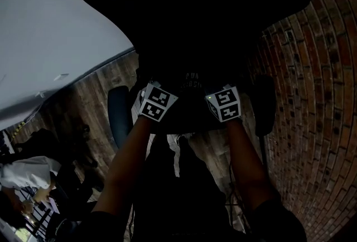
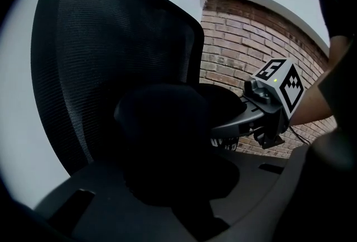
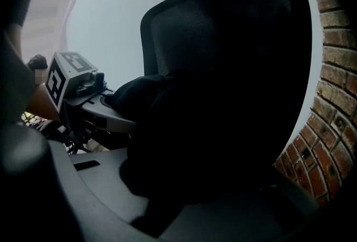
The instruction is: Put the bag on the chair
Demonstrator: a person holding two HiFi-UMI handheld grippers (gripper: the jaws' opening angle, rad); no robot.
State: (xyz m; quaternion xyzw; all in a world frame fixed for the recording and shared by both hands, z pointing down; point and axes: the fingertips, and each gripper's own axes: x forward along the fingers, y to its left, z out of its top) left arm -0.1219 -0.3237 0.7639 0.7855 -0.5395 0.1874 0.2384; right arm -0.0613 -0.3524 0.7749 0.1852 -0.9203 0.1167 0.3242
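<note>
Pinched: black bag (image 2: 159,124), by left tongs (image 2: 178,182) and right tongs (image 3: 178,179), before chair backrest (image 2: 111,40).

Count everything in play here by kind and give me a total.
Chair: 1
Bag: 1
Grippers, the left gripper and the right gripper: 2
Total: 4

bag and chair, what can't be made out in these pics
- Head view: where the bag ends against the black chair; too dark.
- Every view: the seat, hidden under the bag, so whether the bag rests on it.
- Both gripper views: whether the left gripper or right gripper pinches the bag; the contact is lost in shadow.
</note>
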